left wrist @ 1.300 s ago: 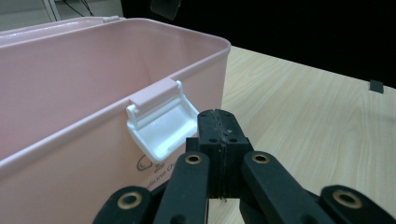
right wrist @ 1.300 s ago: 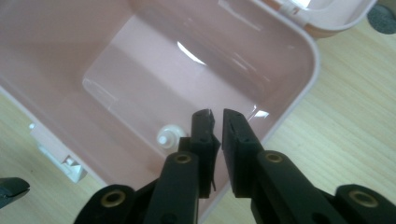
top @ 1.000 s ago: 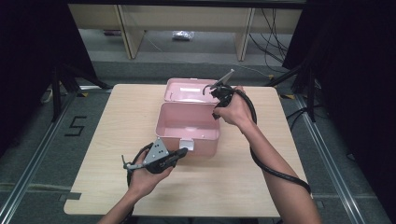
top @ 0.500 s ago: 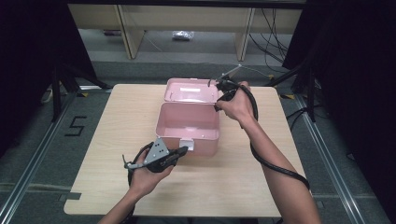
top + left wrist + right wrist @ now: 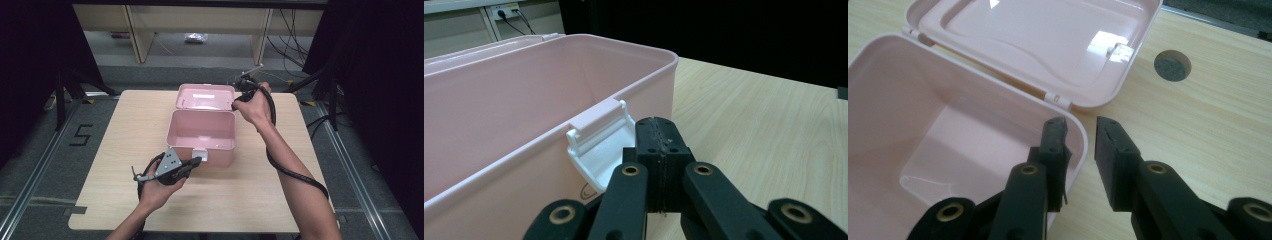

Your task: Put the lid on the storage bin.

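Bright overhead light glares on the pink lid [image 5: 1048, 45]; surroundings dark, edges perhaps slightly soft.

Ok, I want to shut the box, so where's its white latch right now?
The white latch hangs on the near front wall of the pink box in the high view, right at the closed tips of the left tool.

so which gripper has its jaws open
The right gripper, by the pink box's back right corner: its jaws stand apart with table showing between them. The left gripper's jaws are pressed together beside the white latch.
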`<state>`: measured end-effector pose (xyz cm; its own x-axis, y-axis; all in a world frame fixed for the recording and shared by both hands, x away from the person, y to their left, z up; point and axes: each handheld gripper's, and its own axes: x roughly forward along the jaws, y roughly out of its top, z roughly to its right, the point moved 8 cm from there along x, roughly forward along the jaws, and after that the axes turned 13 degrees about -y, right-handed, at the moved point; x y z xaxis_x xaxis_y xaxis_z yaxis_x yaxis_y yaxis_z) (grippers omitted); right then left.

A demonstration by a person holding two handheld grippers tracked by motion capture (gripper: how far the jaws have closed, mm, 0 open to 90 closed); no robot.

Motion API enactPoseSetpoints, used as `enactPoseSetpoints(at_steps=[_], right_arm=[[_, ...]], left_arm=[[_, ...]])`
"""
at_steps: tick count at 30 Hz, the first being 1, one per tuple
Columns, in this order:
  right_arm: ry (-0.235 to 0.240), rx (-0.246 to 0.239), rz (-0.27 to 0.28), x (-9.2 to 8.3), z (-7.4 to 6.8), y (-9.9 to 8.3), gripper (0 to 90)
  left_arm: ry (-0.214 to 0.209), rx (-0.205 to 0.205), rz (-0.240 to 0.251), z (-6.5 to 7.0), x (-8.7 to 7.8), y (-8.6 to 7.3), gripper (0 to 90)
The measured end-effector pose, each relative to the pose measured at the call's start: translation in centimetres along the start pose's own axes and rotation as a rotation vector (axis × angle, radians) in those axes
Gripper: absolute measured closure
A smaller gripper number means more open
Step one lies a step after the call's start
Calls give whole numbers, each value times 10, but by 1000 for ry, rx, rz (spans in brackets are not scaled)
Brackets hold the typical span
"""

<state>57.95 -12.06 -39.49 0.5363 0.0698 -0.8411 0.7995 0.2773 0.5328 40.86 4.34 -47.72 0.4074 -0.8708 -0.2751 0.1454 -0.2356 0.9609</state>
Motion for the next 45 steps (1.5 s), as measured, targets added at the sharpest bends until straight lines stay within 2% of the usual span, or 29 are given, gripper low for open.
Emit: enactPoseSetpoints(at_steps=[3, 4, 5, 7, 10, 11, 12, 13, 19, 20, 21, 22, 26, 27, 28, 30, 31, 32, 33, 36, 37, 38, 39, 41, 43, 45], right_arm=[[-13, 9, 10, 5, 3, 6, 752], [-18, -2, 19, 6, 4, 8, 752], [-20, 17, 10, 8, 4, 9, 754], [-35, 8, 20, 13, 6, 13, 758], [-34, 31, 5, 21, 8, 17, 757], [-45, 14, 6, 25, 11, 19, 757], [-34, 32, -1, 28, 11, 20, 757], [-43, 45, 2, 31, 12, 22, 755], [-61, 61, 13, 45, 18, 31, 752], [-41, 118, -10, 46, 13, 32, 751], [-55, 73, 3, 47, 17, 33, 750], [-51, 68, -7, 47, 17, 33, 751], [-68, 69, 3, 51, 18, 37, 753], [-67, 101, 4, 51, 15, 38, 753], [-64, 76, 1, 53, 18, 38, 753], [-53, 80, 6, 55, 18, 41, 753], [-69, 111, -12, 55, 17, 40, 753], [-66, 81, 7, 56, 20, 42, 754], [-73, 101, 5, 57, 20, 43, 754], [-75, 81, 10, 62, 21, 45, 749], [-87, 93, 10, 63, 21, 46, 747], [-80, 82, 8, 63, 21, 46, 748], [-85, 98, 8, 65, 21, 47, 748], [-86, 70, 22, 68, 23, 48, 749], [-74, 92, 7, 71, 21, 48, 752], [-85, 92, 2, 73, 21, 48, 754]], left_arm=[[6, 0, -7, -1, 1, -1, 894], [4, 2, 0, -3, 3, -1, 894], [10, -1, -5, -4, 3, -2, 894], [17, 8, -11, -6, 5, -2, 894], [19, 6, -8, -8, 8, -3, 894], [19, 6, -7, -8, 8, -3, 894], [21, 4, -3, -9, 9, -3, 894], [24, 8, -1, -9, 10, -3, 894], [34, 13, -5, -13, 15, -3, 894], [34, 13, -5, -13, 15, -4, 894], [34, 13, -4, -14, 16, -4, 894], [33, 11, -5, -14, 16, -5, 894], [38, 13, -3, -16, 19, -5, 894], [37, 15, -3, -16, 19, -4, 894], [34, 16, 1, -16, 20, -4, 894], [37, 15, -5, -16, 21, -5, 894], [37, 8, 0, -17, 21, -5, 894], [35, 9, 2, -17, 21, -5, 894], [33, 8, 1, -17, 21, -5, 894], [32, 1, 1, -17, 21, -6, 894], [32, -1, 1, -17, 21, -6, 894], [34, -2, 1, -17, 20, -6, 894], [34, -2, 2, -17, 20, -6, 894], [36, -4, 1, -17, 21, -6, 895], [35, -8, 1, -17, 21, -6, 894], [35, -9, 1, -17, 21, -6, 894]])
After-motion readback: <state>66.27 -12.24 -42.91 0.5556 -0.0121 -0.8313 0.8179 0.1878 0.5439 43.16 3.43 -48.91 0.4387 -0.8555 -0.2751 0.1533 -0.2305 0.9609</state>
